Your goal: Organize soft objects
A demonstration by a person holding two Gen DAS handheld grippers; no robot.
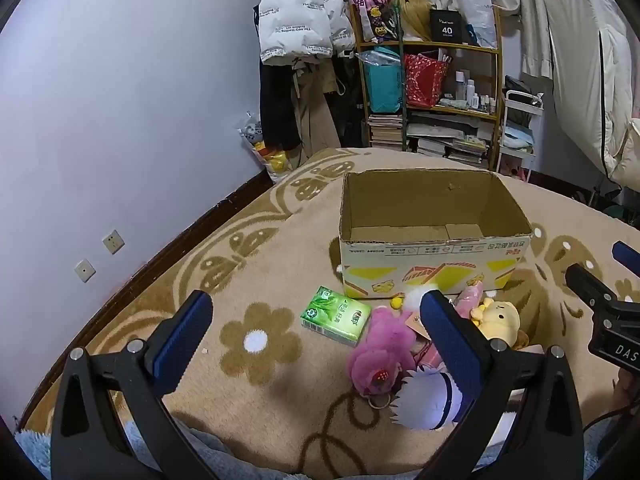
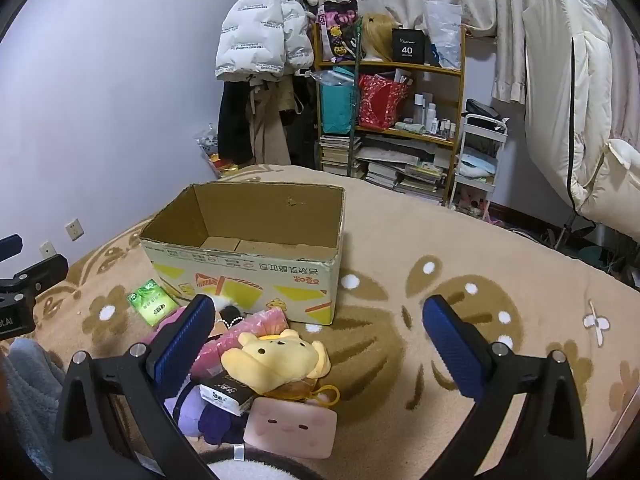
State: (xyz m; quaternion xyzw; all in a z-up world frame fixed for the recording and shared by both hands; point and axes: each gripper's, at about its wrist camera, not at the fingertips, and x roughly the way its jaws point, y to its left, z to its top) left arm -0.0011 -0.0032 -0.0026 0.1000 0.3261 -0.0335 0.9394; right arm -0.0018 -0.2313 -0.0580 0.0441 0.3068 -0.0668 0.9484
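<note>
Both tongs, left (image 1: 316,320) and right (image 2: 320,324), gape empty; only the right view shows the pink pig pad (image 2: 290,426) at 6 o'clock of the box (image 2: 244,276).

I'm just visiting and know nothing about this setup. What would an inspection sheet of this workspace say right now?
Surface: beige flowered carpet.
Job's things: open cardboard box, nothing visible on the part of its floor that shows; in front of it a green tissue pack, pink plush, yellow plush, purple plush, pink piggy pouch, small white tissue pack.
Clutter: none apart from the pile.
Grippers: left gripper open, holding nothing; right gripper open, holding nothing.
Cables: one dark cable at the left view's right edge.
Surroundings: crowded shelf, hanging white jacket, wall sockets.
</note>
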